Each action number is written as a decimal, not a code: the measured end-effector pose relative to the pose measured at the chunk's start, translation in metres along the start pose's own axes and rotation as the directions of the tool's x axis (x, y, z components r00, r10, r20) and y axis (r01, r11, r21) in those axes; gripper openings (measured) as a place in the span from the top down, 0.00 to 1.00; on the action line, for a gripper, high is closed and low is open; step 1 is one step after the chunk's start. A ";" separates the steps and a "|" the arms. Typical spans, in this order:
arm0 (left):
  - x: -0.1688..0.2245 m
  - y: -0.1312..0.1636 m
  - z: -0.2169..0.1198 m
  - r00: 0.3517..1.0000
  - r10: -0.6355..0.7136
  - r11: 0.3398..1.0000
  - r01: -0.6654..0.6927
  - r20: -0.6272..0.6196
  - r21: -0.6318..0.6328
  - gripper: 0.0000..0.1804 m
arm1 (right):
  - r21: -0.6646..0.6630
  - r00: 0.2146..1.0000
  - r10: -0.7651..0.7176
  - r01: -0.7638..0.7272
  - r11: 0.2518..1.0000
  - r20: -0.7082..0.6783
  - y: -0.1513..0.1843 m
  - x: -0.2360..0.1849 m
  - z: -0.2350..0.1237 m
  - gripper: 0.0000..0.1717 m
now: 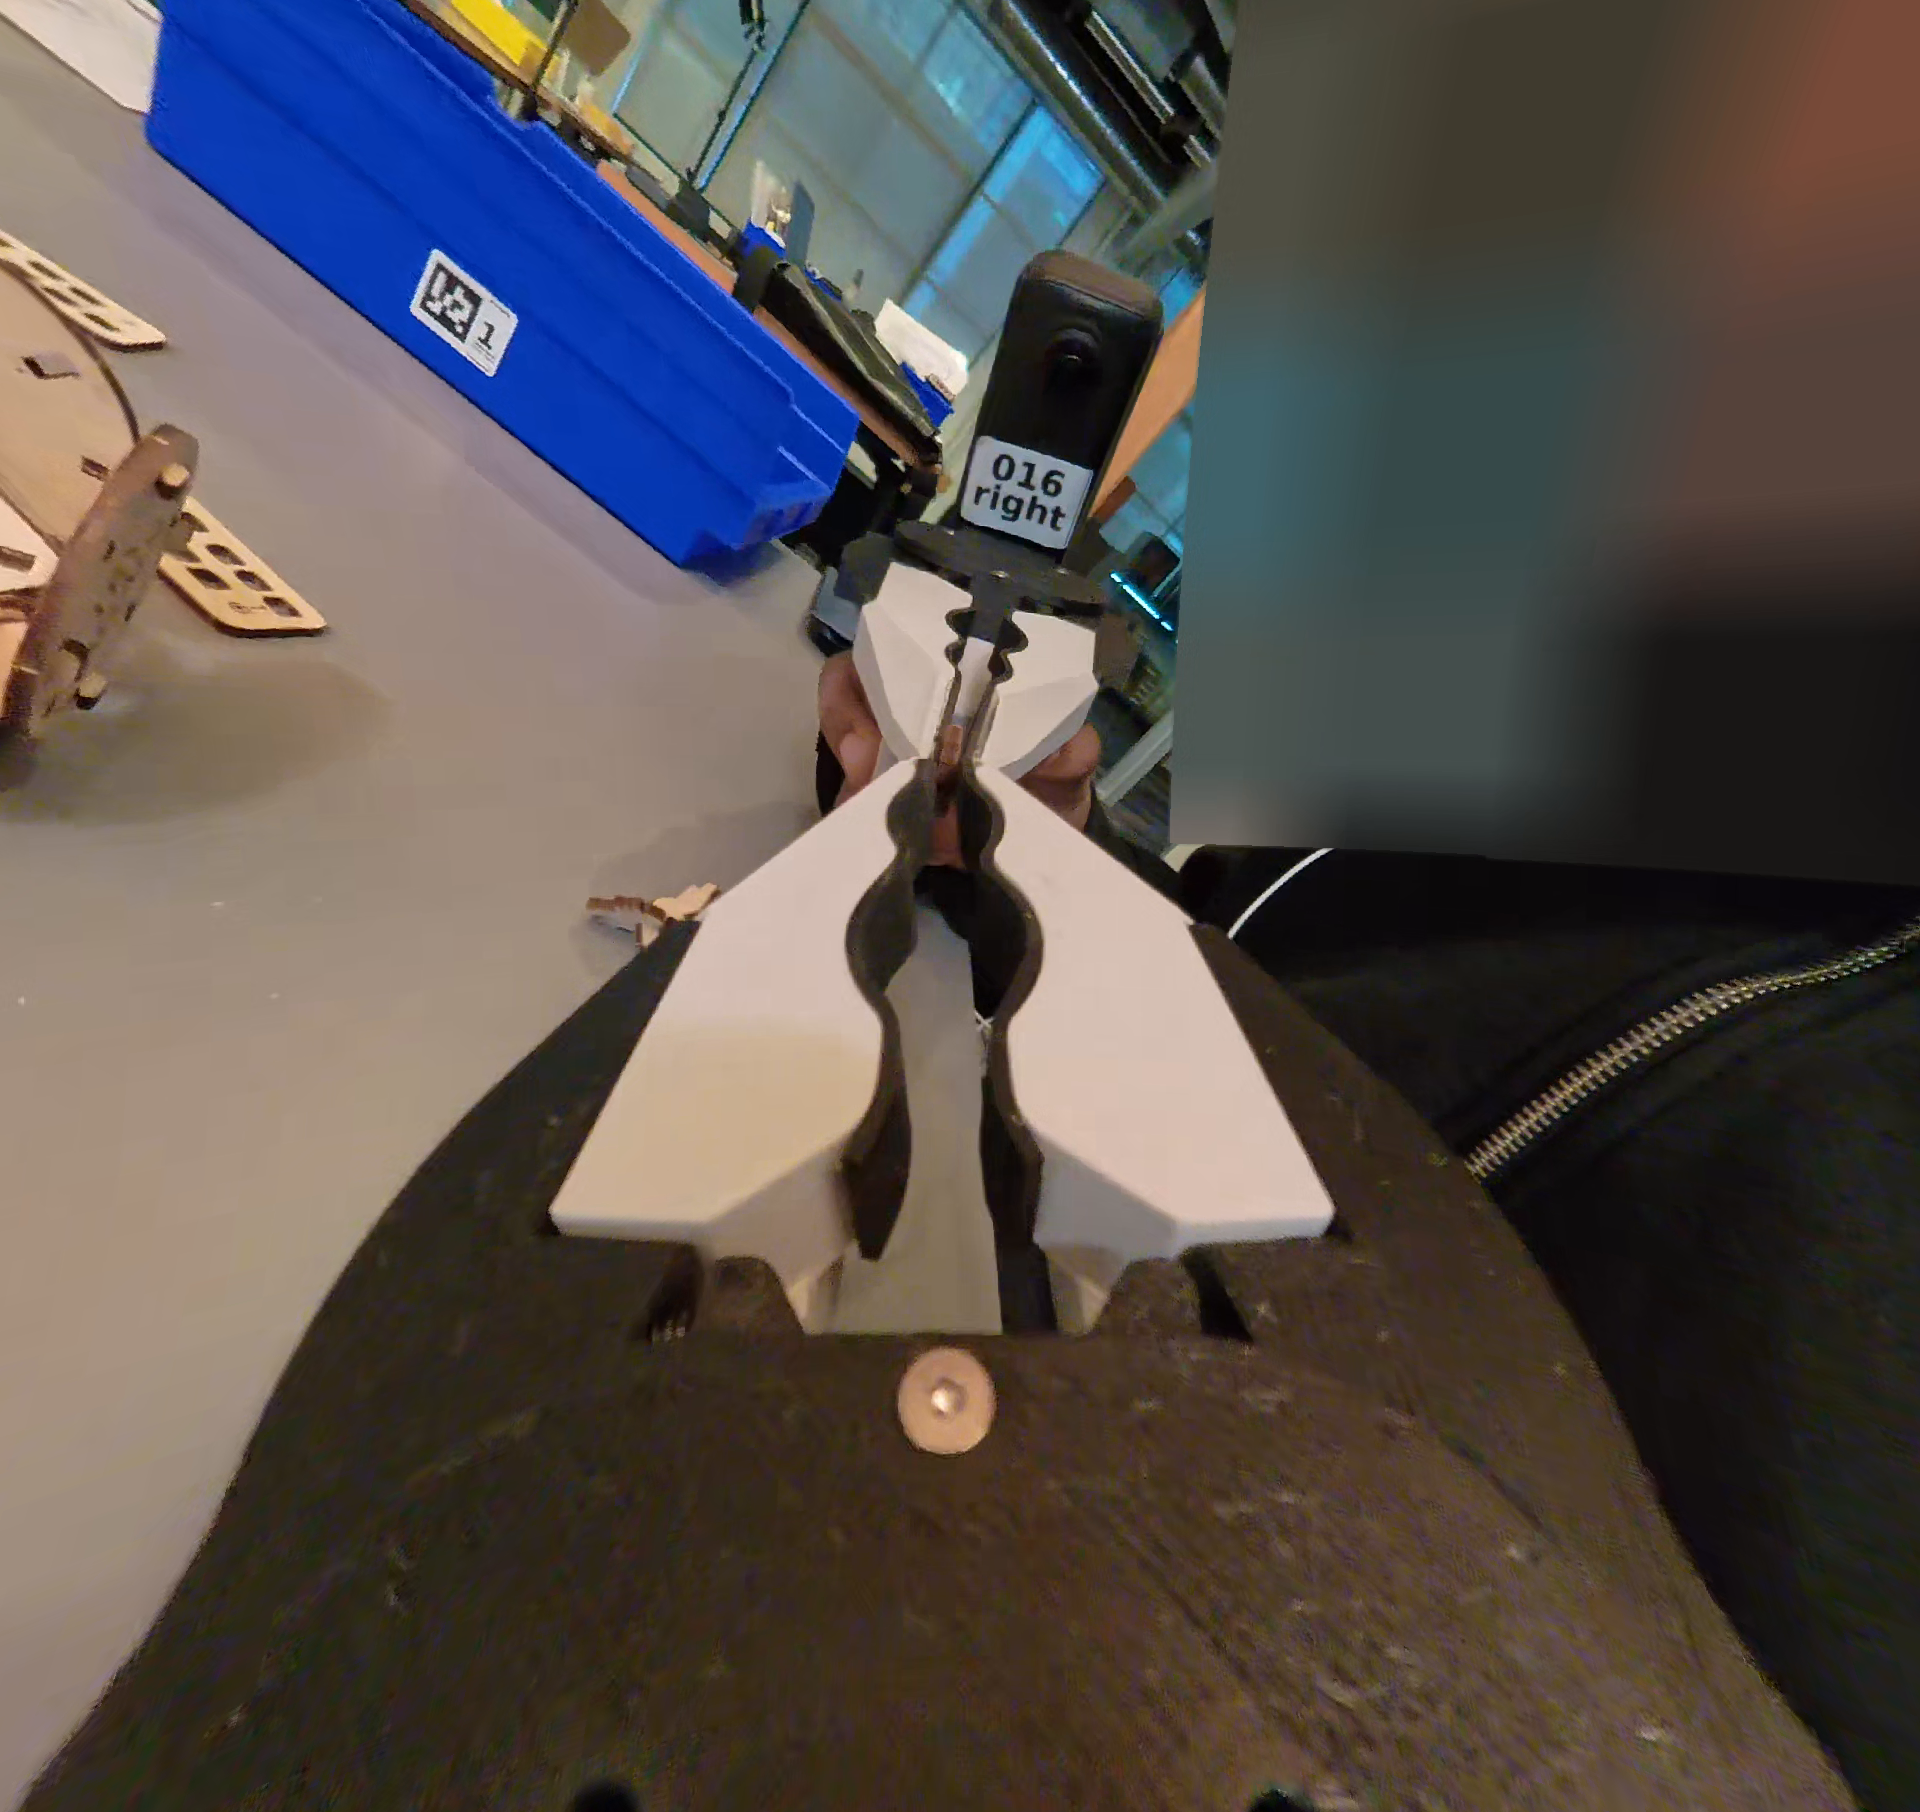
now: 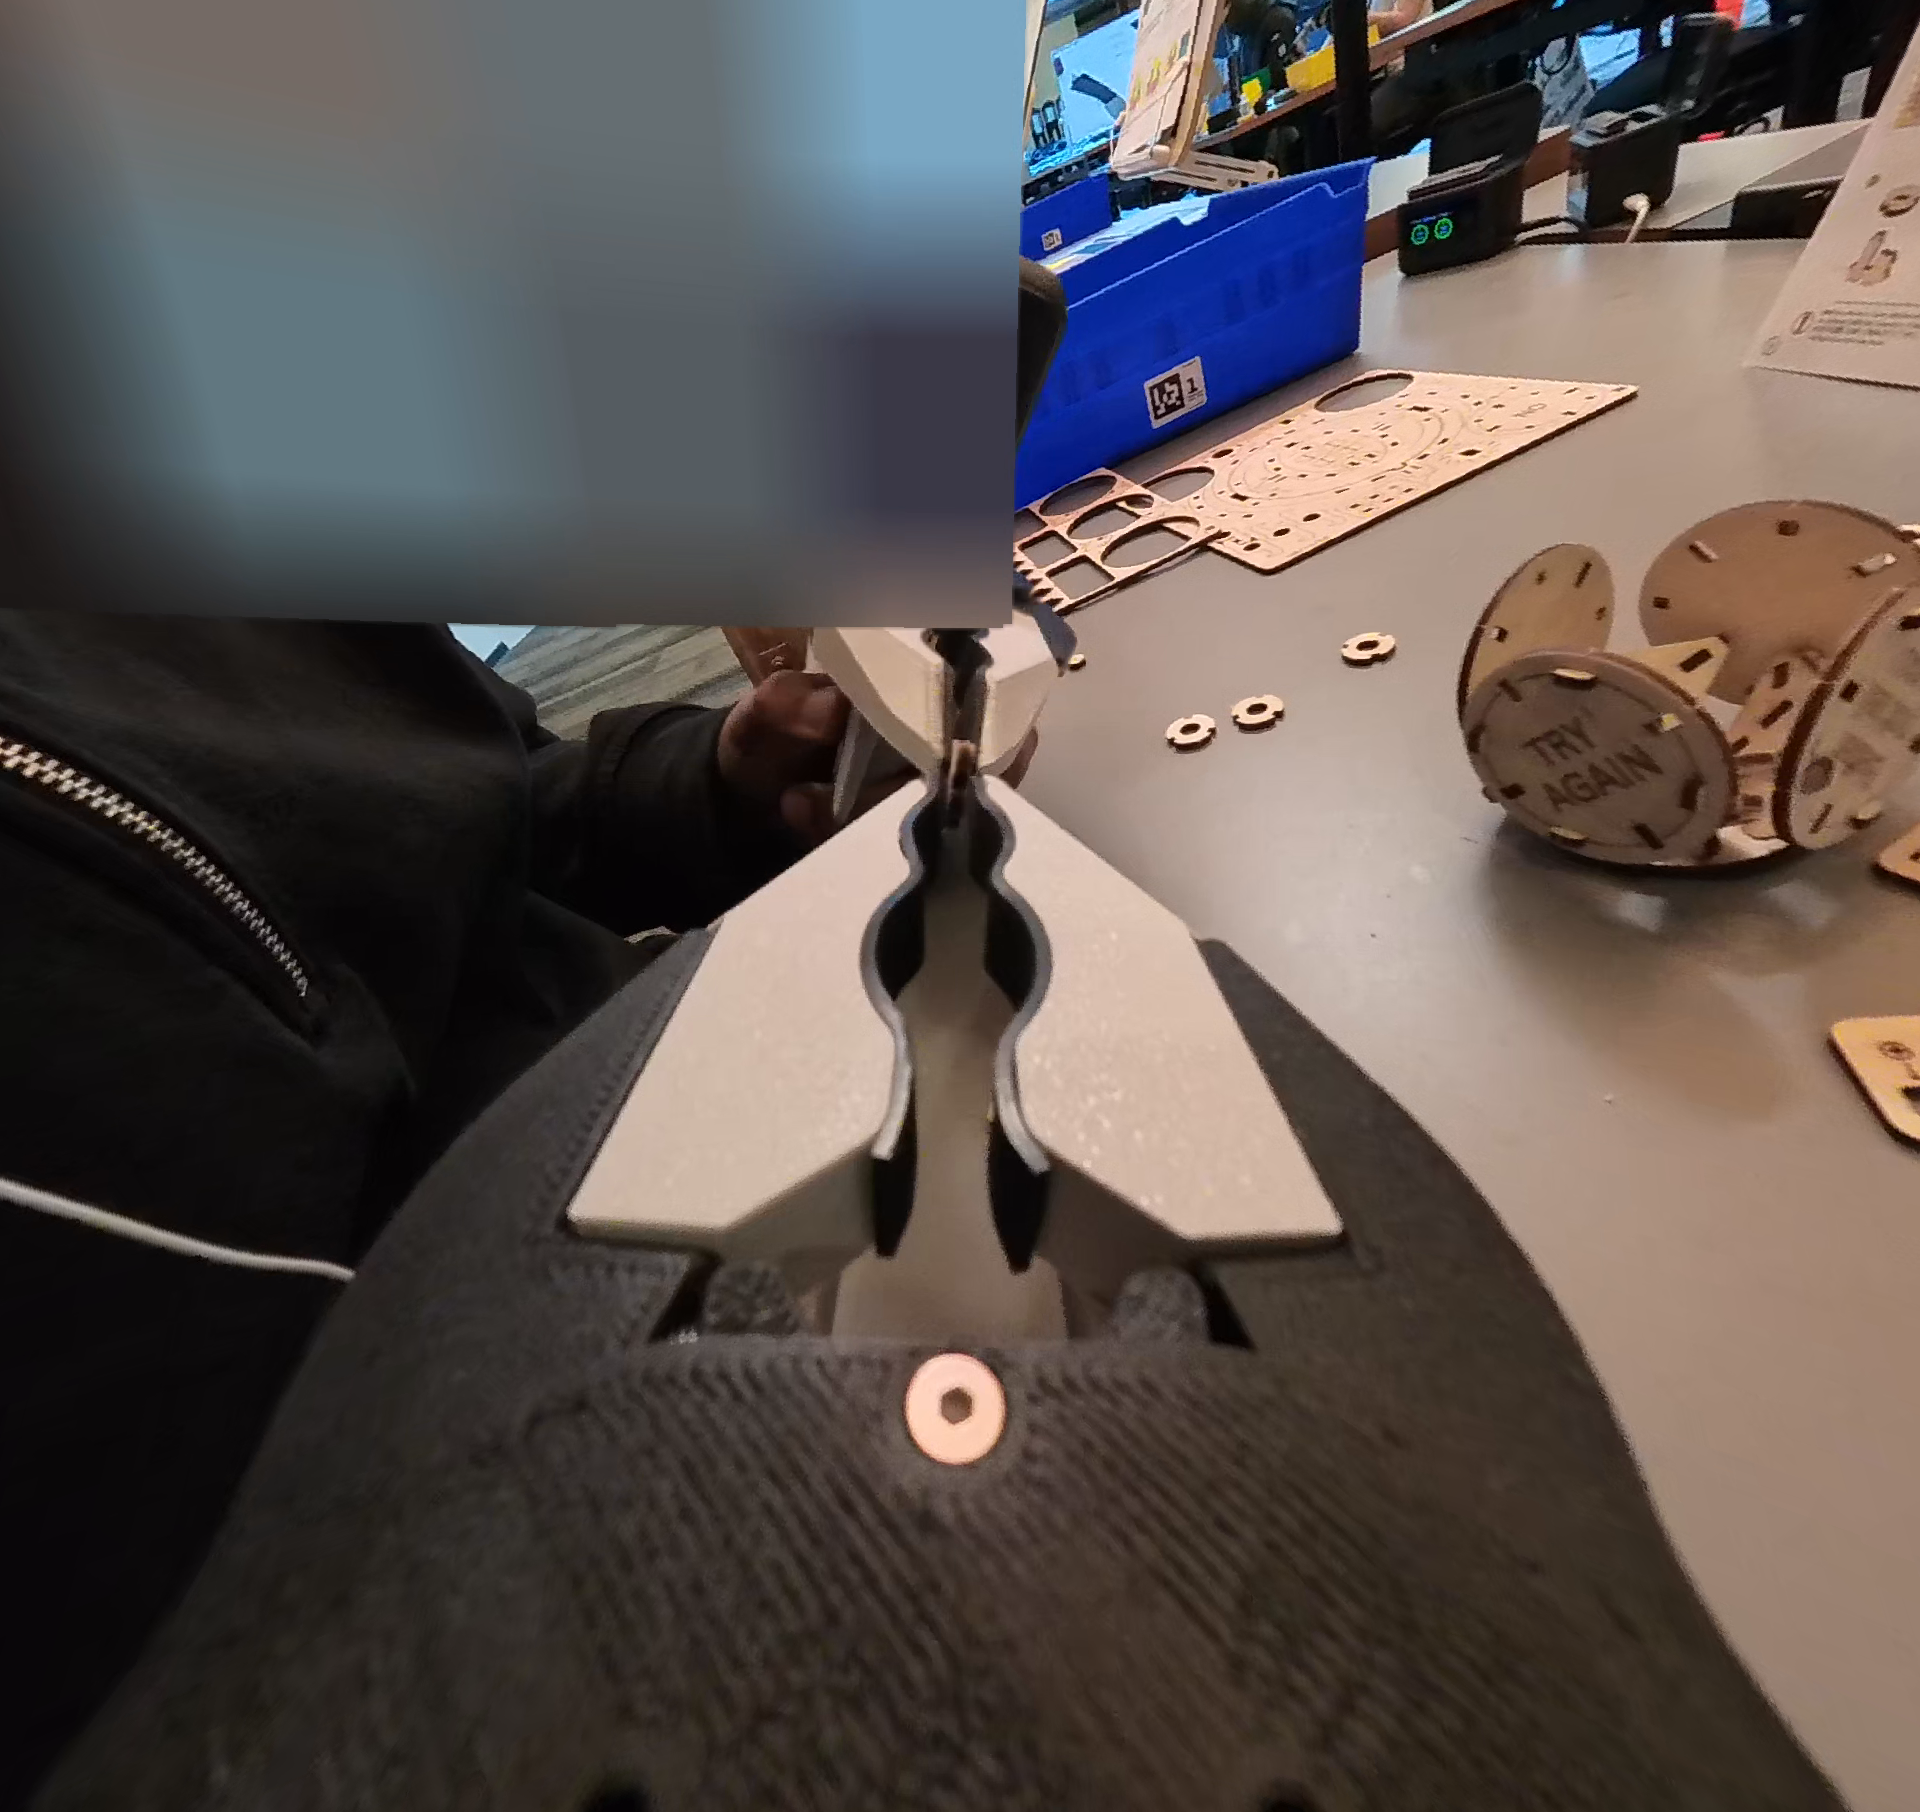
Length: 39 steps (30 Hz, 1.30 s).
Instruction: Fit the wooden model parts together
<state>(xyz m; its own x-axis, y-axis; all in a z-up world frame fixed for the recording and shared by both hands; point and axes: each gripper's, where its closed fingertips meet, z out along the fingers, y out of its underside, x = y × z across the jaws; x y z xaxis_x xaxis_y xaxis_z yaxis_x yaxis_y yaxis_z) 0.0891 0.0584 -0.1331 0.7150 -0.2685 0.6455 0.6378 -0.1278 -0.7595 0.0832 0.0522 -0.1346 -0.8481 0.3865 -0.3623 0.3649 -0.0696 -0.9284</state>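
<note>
My two grippers meet tip to tip above the grey table (image 1: 416, 827), in front of a person in a black zipped jacket (image 1: 1558, 1139). In the left wrist view my left gripper (image 1: 940, 780) is shut on a small thin wooden piece (image 1: 948, 752). The right gripper (image 1: 971, 713) faces it and pinches the same piece from the far side. In the right wrist view my right gripper (image 2: 954, 788) is shut on that wooden piece (image 2: 961, 756), and the left gripper (image 2: 961, 697) grips its other end. A hand (image 2: 779, 734) holds the left gripper.
A blue bin (image 1: 499, 235) stands at the back, also in the right wrist view (image 2: 1195, 308). Laser-cut plywood sheets (image 2: 1351, 474), three small wooden rings (image 2: 1254, 711) and a partly built round wooden model (image 2: 1662, 702) lie on the table. A loose wooden part (image 1: 655, 905) lies near my left gripper. The grippers are tip to tip, or close to it.
</note>
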 end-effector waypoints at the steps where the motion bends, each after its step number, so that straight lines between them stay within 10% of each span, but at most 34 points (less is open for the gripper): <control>1: 0.001 0.000 0.000 1.000 -0.012 1.000 0.012 -0.012 0.000 0.99 | 0.002 1.000 -0.004 0.004 1.000 0.000 0.000 0.000 0.000 0.98; 8: -0.007 -0.027 -0.022 0.995 -0.092 0.979 0.098 -0.043 0.176 0.99 | -0.060 0.961 -0.164 0.155 0.986 -0.221 -0.004 0.030 -0.036 0.86; 14: -0.008 -0.028 -0.023 0.990 -0.118 0.974 0.130 -0.071 0.185 0.99 | -0.423 0.885 -0.411 0.293 0.858 -0.221 0.024 0.063 -0.048 0.98; 20: -0.009 -0.026 -0.022 0.995 -0.094 0.979 0.099 -0.034 0.179 0.99 | -0.547 0.980 0.170 -0.198 0.813 -0.101 0.051 0.053 -0.026 0.97; 33: -0.012 -0.024 -0.021 0.997 -0.078 0.983 0.076 0.006 0.170 0.99 | -0.647 0.885 0.446 -0.420 0.637 -0.134 0.077 0.051 -0.020 0.99; 39: -0.015 -0.025 -0.022 0.996 -0.082 0.980 0.074 0.032 0.184 1.00 | -0.583 0.883 0.464 -0.411 0.701 -0.065 0.062 0.043 -0.011 1.00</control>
<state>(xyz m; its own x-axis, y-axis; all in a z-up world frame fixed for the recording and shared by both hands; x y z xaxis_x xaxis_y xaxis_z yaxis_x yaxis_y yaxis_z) 0.0558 0.0443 -0.1252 0.6694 -0.2264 0.7075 0.7309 0.0302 -0.6819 0.0731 0.0744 -0.2067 -0.5547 0.3688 -0.7458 0.8284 0.3284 -0.4537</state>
